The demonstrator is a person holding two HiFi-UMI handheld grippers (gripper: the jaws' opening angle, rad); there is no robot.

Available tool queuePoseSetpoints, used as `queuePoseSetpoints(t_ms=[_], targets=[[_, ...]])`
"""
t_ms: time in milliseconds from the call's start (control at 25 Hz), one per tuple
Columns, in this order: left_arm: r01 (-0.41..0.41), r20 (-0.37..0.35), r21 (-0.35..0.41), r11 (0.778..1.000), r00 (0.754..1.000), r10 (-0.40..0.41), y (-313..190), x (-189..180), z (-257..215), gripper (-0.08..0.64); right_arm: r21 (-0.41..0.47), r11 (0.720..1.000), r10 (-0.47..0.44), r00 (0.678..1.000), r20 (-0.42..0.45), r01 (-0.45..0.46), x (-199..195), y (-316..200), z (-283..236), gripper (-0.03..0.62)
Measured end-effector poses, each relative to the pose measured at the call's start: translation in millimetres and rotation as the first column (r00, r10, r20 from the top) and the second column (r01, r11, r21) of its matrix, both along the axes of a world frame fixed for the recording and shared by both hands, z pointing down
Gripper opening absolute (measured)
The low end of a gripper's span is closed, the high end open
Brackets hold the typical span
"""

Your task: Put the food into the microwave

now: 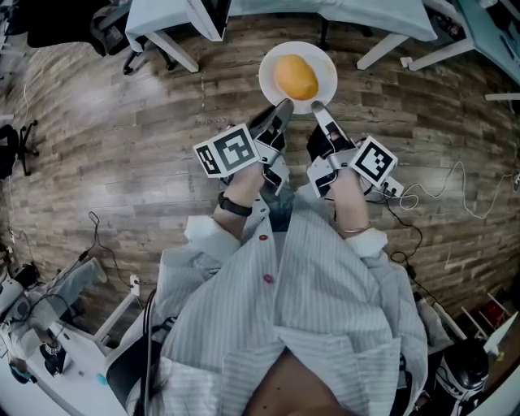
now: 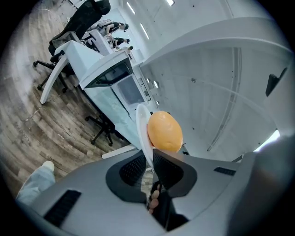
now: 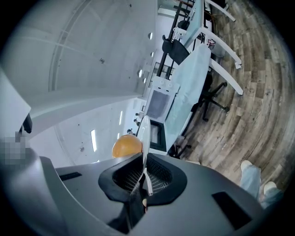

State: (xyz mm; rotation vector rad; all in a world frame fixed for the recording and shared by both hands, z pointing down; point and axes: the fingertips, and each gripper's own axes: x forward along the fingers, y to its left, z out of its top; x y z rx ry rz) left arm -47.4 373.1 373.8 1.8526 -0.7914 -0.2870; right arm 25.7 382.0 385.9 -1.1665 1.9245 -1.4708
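Two grippers: the left gripper [image 1: 283,106] and the right gripper [image 1: 317,106] both grip one white plate [image 1: 268,67], held out in front of the person over the floor [image 1: 122,122].
Left jaws: drawn narrow, pads pinching the plate's near-left rim. In the left gripper view the rim runs edge-on between them.
Right jaws: almost together, with the thin near-right rim nipped between the pads.
Load: the food [image 1: 296,76] is one round, smooth, orange-yellow piece. It sits about mid-plate, near the jaw tips. What kind of food it is cannot be told.
Plate support: only the two grippers hold it, side by side on the edge nearest the person. The far rim is free.
Markers: a marker cube [image 1: 231,151] with black-and-white squares rides on the left gripper, and a matching one on the right.
Microwave [image 3: 159,105]: a white boxy appliance with a greyish front window, on a pale-topped table. It is well apart from the plate, beyond it in the right gripper view. Whether its door is open cannot be made out.
Person: striped pale shirt [image 1: 325,301], a dark wrist band [image 1: 234,205] on the left arm, a thin bracelet [image 1: 355,230] on the right.
Floor: grey-brown wood planks, with a light cable [image 1: 455,187] trailing to the person's right.
Surroundings: white-legged tables [image 1: 175,20] stand past the plate. A black office chair [image 2: 80,27] sits beside one in the left gripper view.
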Motion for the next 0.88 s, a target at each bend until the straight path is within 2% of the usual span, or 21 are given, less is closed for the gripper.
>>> queuePoseSetpoints(t_ms=[200,880], targets=[[-0.013,0.001,0.007,1.000,1.000,0.013,-44.8,15.8,-0.7,0.043,0.008,1.000,0.011,1.000,-0.002,-0.011,14.8,-43.0,-1.1,0.041],[-0.039,-0.002,0.010,0.999,0.999,0.039,-224.9,14.5,-7.6,0.043,-0.004,0.999,0.040,0.999,0.011,-0.040,12.3,-217.3,-7.7,0.041]])
